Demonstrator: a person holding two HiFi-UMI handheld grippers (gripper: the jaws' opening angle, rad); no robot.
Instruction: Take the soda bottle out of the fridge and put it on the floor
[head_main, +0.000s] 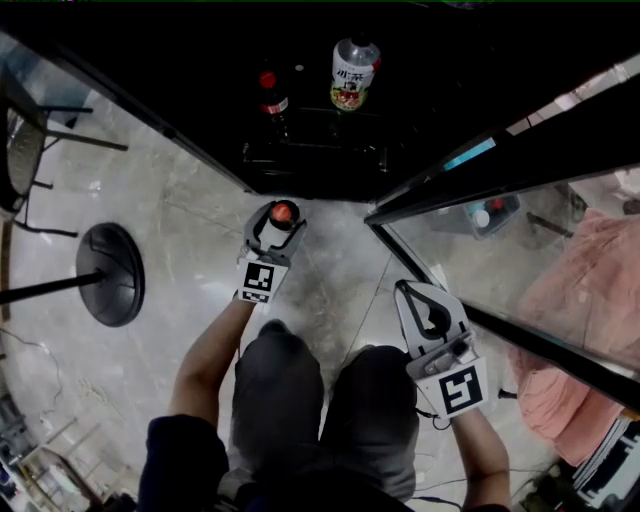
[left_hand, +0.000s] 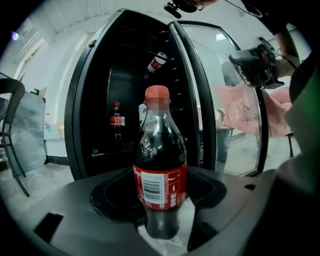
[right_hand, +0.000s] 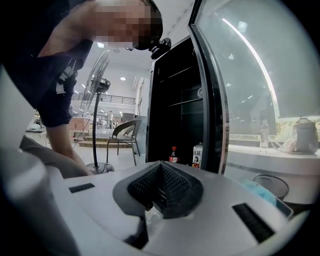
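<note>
A dark soda bottle (head_main: 283, 211) with a red cap and red label (left_hand: 160, 170) stands upright between the jaws of my left gripper (head_main: 278, 222), which is shut on its lower body (left_hand: 162, 220). It is just outside the open black fridge (head_main: 300, 150), low over the pale floor; I cannot tell whether its base touches. My right gripper (head_main: 415, 295) hangs to the right near the fridge door with its ribbed pads (right_hand: 159, 192) pressed together and nothing between them.
Another cola bottle (head_main: 270, 95) and a tea bottle (head_main: 354, 72) stay on the fridge shelf. The open glass door (head_main: 520, 200) runs along the right. A fan's round base (head_main: 112, 273) and a chair (head_main: 25, 150) stand to the left, pink cloth (head_main: 590, 300) behind the door.
</note>
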